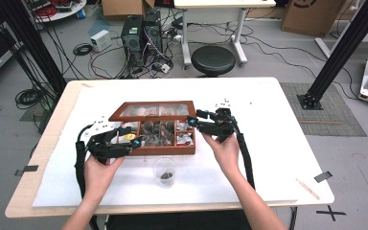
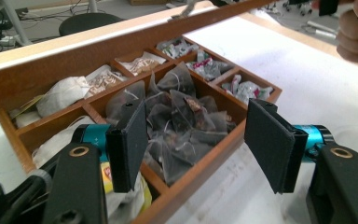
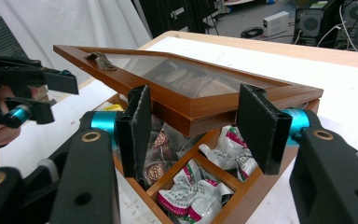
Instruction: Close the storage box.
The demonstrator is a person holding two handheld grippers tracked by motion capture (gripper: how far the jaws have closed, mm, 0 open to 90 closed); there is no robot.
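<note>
- Tea box [image 1: 159,151] sits mid-table; lid [image 3: 200,88] half-raised, right gripper [image 3: 196,123] jaws spread around its front edge, not yet pressing.
- Left gripper [image 2: 200,140], jaws spread and empty, at box's 8 o'clock.
- Cup [image 1: 165,172] at 6 o'clock; bag-picking seemingly remains.

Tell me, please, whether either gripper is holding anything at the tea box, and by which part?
Neither clearly grips. The right gripper brackets the front edge of the raised lid, pads apart from it. The left gripper is open over the tea bags.

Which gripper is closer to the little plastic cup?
Left. The left gripper is just up-left of the cup, at the box's front edge; the right gripper is farther back, by the lid.
</note>
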